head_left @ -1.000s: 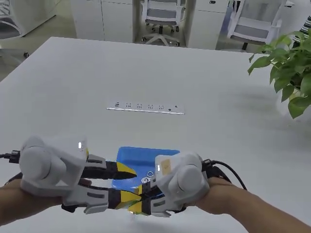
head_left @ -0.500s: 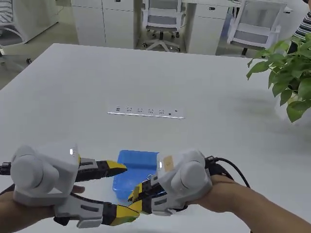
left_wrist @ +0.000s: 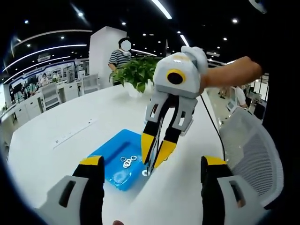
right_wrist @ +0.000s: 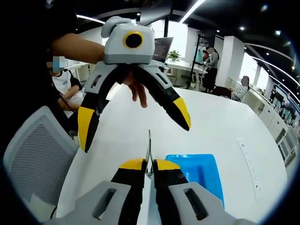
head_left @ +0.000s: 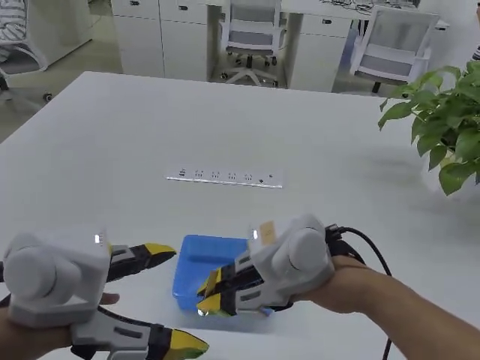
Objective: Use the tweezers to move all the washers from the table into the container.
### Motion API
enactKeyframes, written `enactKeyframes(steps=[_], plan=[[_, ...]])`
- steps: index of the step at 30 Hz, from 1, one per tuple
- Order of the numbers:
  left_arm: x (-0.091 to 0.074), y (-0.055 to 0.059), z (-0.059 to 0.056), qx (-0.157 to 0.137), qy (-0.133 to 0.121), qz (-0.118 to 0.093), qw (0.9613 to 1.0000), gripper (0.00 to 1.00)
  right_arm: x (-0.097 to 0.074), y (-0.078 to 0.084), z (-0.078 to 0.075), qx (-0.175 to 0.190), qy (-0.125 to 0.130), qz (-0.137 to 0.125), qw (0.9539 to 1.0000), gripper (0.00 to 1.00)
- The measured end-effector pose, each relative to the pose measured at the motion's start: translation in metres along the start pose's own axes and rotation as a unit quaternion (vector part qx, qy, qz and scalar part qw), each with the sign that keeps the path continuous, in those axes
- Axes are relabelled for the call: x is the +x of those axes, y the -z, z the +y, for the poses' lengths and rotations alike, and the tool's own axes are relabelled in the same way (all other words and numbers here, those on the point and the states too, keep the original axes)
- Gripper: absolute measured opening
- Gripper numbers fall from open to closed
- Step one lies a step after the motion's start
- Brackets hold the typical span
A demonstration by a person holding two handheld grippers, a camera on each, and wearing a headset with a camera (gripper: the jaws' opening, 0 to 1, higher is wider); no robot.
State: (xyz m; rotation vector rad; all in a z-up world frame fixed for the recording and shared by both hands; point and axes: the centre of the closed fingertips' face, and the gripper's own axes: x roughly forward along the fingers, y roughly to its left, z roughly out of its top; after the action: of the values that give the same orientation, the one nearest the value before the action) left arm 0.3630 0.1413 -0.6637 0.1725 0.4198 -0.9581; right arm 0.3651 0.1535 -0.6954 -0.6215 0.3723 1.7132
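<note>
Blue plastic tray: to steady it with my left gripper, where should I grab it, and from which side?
On the blue plastic tray, probably the raised left wall, approached from the left, where the open left gripper hangs, jaws straddling the wall. It lies flat and shallow, so only the rim offers purchase; the right gripper, holding metal tweezers, crowds its other side.

Glossy, seemingly plastic container (head_left: 198, 259); thin metal tweezers (right_wrist: 149, 151)

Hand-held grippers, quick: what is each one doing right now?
Left hand-held gripper: open, holding nothing.
Right hand-held gripper: shut on the tweezers.
</note>
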Motion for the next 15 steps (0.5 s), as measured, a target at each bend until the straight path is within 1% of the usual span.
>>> enactKeyframes(steps=[2, 6, 13, 15], plan=[[-0.001, 0.000, 0.000, 0.000, -0.003, -0.002, 1.0000, 0.93, -0.001, 0.000, -0.002, 0.000, 0.001, 0.000, 1.0000, 0.08], [-0.005, 0.002, 0.005, 0.002, -0.012, -0.004, 0.9999, 0.99, -0.004, -0.001, -0.007, 0.000, 0.004, -0.001, 1.0000, 0.08], [-0.008, 0.005, 0.011, 0.001, -0.018, -0.004, 0.9998, 0.99, -0.006, -0.004, -0.015, 0.001, 0.009, -0.004, 1.0000, 0.08], [-0.008, 0.005, 0.010, 0.001, -0.018, -0.004, 0.9998, 0.99, -0.007, -0.005, -0.018, 0.002, 0.010, -0.005, 0.9999, 0.08]])
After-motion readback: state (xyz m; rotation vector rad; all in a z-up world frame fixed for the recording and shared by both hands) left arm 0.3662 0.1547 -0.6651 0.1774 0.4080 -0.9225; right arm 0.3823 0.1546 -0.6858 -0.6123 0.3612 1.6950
